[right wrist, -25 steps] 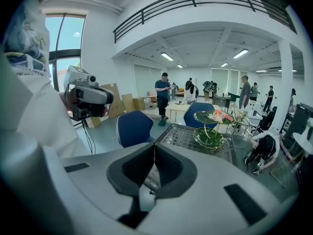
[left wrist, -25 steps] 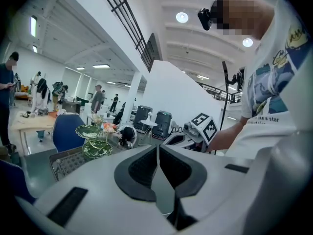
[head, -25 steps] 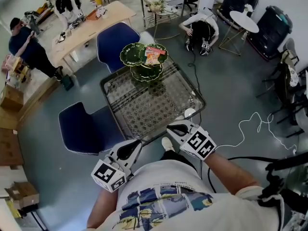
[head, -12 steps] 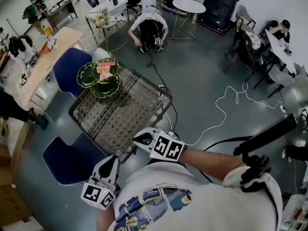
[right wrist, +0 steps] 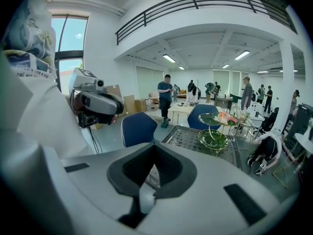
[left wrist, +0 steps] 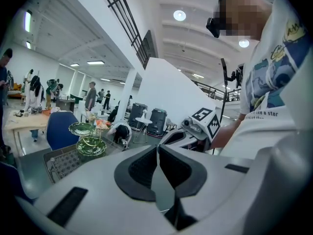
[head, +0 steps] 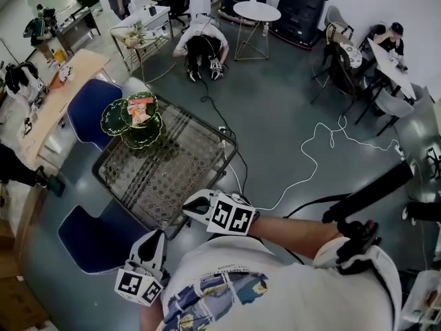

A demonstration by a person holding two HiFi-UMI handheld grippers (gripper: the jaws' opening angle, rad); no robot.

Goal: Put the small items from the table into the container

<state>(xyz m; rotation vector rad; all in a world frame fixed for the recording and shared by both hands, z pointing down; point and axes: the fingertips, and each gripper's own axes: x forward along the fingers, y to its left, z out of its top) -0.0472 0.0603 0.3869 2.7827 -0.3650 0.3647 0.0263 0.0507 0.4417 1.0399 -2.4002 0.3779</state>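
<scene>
With jaws closed on nothing, the left gripper (head: 156, 236) and the right gripper (head: 191, 205) hang by the near edge of the glass counter (head: 186, 161), while an orange packet (head: 140, 109) lies on the top tier of the green tiered dish (head: 146, 135) at its far corner.

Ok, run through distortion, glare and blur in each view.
Head view: wide-angle bowing, table sharp. Left gripper view: fisheye, black corners, glaring ceiling lamps, mosaic patch top right. Right gripper view: same fisheye, bright window at left.
</scene>
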